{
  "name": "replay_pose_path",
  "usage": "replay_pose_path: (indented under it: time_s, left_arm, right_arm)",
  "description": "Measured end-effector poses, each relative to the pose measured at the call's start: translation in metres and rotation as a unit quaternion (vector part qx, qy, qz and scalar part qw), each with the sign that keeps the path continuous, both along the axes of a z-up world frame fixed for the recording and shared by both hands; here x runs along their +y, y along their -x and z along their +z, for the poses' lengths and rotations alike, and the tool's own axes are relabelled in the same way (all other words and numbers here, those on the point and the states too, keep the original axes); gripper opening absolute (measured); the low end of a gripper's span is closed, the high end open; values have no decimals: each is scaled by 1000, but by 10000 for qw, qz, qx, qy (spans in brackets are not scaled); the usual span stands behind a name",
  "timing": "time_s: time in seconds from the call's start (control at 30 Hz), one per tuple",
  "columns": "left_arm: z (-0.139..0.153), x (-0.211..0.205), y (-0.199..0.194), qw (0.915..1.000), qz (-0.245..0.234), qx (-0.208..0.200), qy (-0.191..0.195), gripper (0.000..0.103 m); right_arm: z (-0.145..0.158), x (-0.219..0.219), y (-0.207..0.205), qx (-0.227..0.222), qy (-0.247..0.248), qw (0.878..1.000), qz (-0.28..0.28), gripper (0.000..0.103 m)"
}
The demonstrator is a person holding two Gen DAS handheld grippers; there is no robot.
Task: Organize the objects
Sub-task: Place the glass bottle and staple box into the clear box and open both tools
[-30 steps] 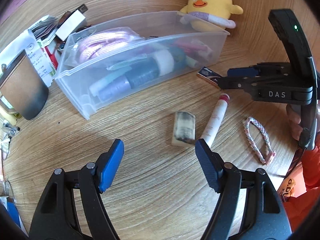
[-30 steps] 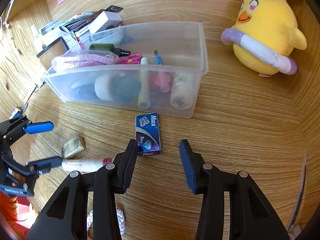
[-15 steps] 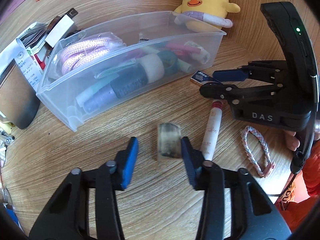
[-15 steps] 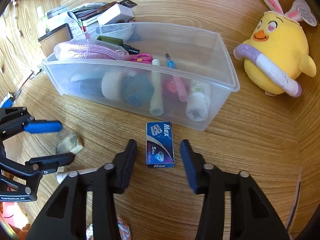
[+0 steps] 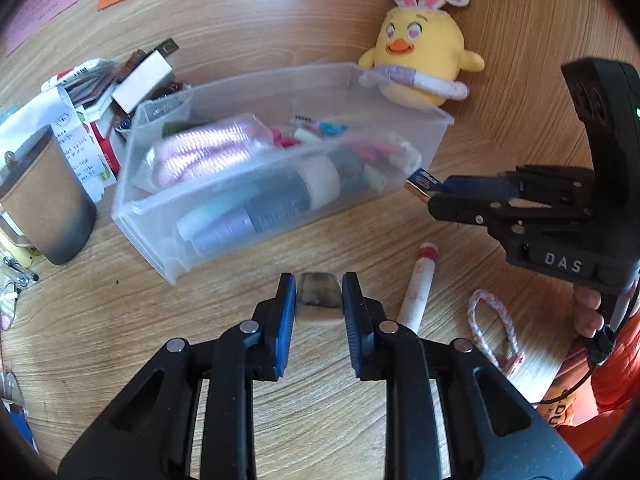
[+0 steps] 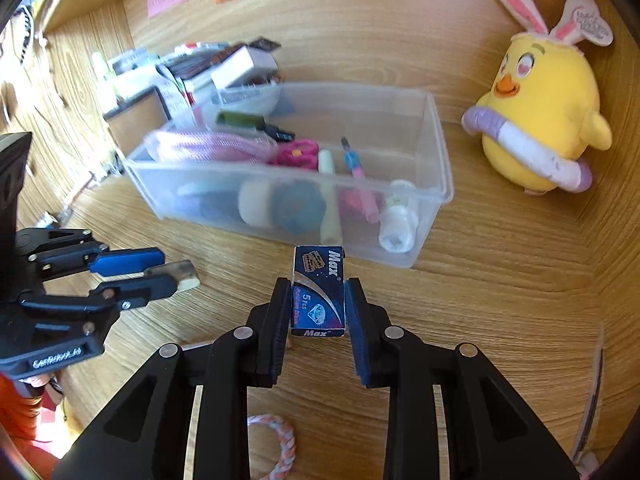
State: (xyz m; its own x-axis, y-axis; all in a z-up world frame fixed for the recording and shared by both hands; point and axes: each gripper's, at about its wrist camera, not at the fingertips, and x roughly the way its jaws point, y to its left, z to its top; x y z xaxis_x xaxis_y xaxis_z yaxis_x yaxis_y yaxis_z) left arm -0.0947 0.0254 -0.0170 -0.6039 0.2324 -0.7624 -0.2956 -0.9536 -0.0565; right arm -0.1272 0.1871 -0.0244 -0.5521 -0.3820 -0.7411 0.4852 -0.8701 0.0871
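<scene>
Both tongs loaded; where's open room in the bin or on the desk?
Bin: bare floor at the end nearest the chick plush; the rope end is packed. Desk: bare wood between bin and plush; crowded near the tube and braided loop.

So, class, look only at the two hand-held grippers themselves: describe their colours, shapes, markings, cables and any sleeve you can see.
Both are black plastic with silver rivets and two fingers padded in ribbed blue. The right gripper has white "DAS" lettering, a curved handle with a green light and a thin black cable. The left gripper has small white lettering on its body. An orange sleeve shows behind the right one.
</scene>
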Motion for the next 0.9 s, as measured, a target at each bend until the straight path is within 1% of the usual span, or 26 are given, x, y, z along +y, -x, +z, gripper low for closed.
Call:
replay_pose_path:
  time_s: [0.27, 0.5, 0.63, 0.73, 0.9]
  left_arm:
    - [36, -12, 1, 9980, 165, 491, -374, 23]
    - [65, -13, 14, 9949, 264, 820, -527, 23]
    - [77, -15, 27, 9938, 300, 858, -647, 23]
    - [82, -13, 36, 9932, 360, 898, -644, 23]
    - [85, -12, 57, 9923, 451, 922, -690, 23]
  right_arm:
    - [39, 7, -10, 483, 276, 9984, -30, 25]
    - [68, 0, -8, 893, 417, 9951, -31, 25]
    - [72, -2, 1, 944, 482, 9943, -71, 25]
    - [71, -5, 10, 916, 497, 9945, -102, 25]
    - [61, -9, 31, 725, 506, 9960, -143, 25]
